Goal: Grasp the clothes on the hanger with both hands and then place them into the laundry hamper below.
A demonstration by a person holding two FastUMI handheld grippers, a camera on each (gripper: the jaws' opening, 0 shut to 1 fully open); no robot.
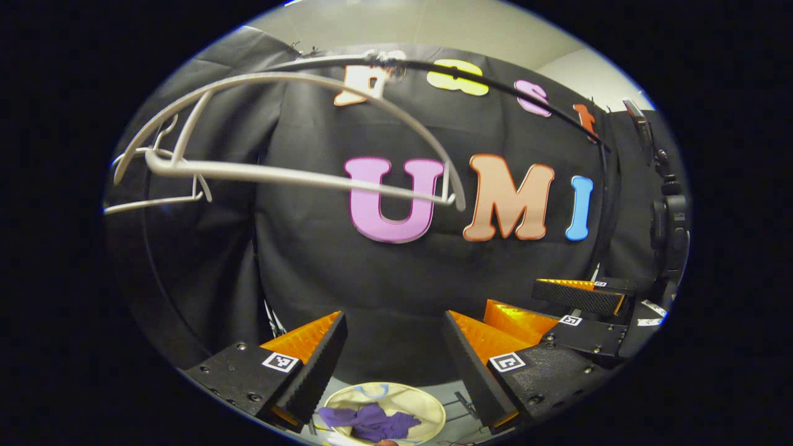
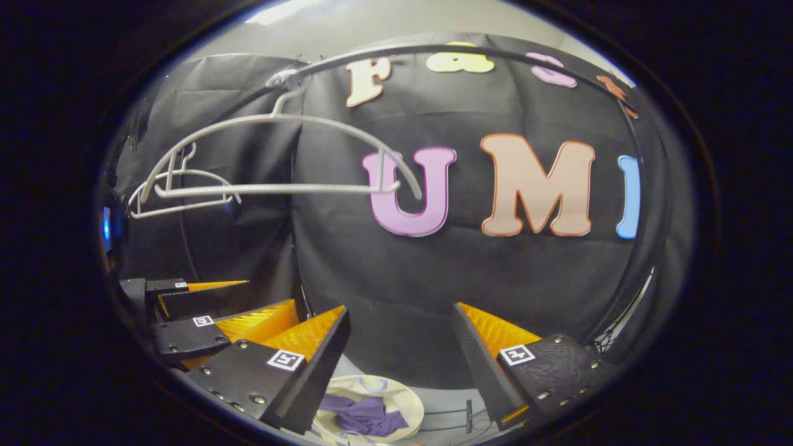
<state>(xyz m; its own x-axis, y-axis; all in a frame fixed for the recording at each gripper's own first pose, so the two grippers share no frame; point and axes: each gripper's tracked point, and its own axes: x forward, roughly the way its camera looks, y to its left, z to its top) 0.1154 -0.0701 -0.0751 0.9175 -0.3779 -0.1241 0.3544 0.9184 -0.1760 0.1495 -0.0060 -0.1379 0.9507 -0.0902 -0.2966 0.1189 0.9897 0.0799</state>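
Purple clothes (image 1: 372, 421) (image 2: 365, 416) lie crumpled in the round cream laundry hamper (image 1: 429, 402) (image 2: 412, 396) on the floor below. A bare white hanger (image 1: 279, 174) (image 2: 279, 188) hangs from the dark rail (image 1: 495, 83) (image 2: 433, 51) above. In the left gripper view my left gripper (image 1: 393, 365) is open with nothing between its fingers, high over the hamper. My right gripper (image 2: 403, 359) is open and empty too, beside it at about the same height. Each gripper appears at the side of the other's view: the right gripper (image 1: 514, 297) and the left gripper (image 2: 254, 303).
A second bare white hanger (image 1: 158, 201) (image 2: 179, 186) hangs farther left on the rail. The black cloth wall stands close behind. A dark camera stand (image 1: 669, 229) is at the far right. Grey floor surrounds the hamper.
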